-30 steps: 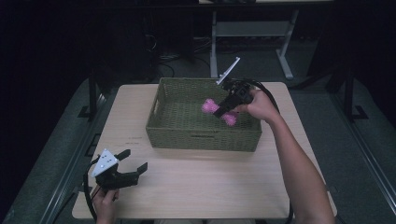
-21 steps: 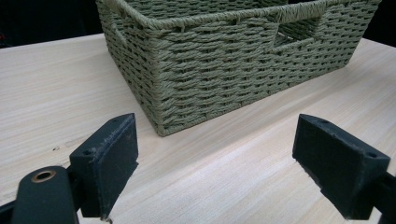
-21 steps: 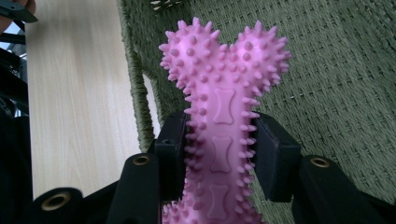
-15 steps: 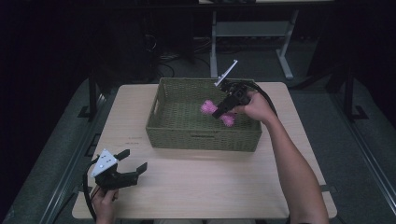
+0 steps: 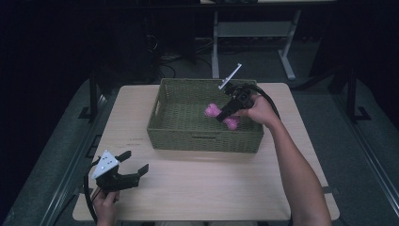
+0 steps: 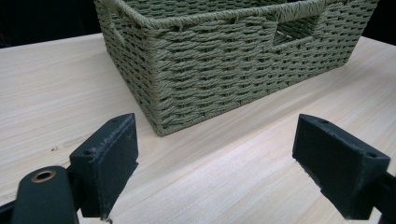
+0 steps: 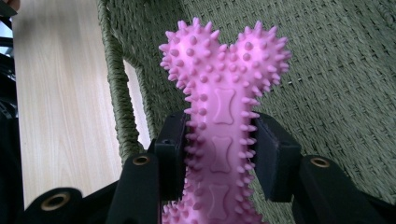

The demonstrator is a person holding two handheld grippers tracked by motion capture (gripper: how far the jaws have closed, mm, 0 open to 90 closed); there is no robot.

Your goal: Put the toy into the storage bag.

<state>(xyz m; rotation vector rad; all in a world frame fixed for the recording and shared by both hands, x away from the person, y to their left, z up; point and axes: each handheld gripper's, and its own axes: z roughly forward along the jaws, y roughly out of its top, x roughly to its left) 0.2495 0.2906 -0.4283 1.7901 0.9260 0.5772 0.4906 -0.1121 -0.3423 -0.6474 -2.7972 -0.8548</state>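
Pink and spiky, the bone-shaped toy [image 7: 223, 116] sits clamped by its shaft in the right hand-held gripper [image 5: 226, 114], inside the green woven basket [image 5: 174, 134] toward its right half. That basket stands on the far middle of the pale wooden table [image 5: 211, 188]. At the table's near left corner the left hand-held gripper [image 5: 134, 165] rests, jaws spread wide with nothing between them.

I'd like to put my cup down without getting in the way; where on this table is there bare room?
The tabletop is bare between the woven basket and the near edge, right of the left gripper. Narrow strips flank the basket. Inside it, the right gripper holds a pink spiky bone toy; that corner is crowded.
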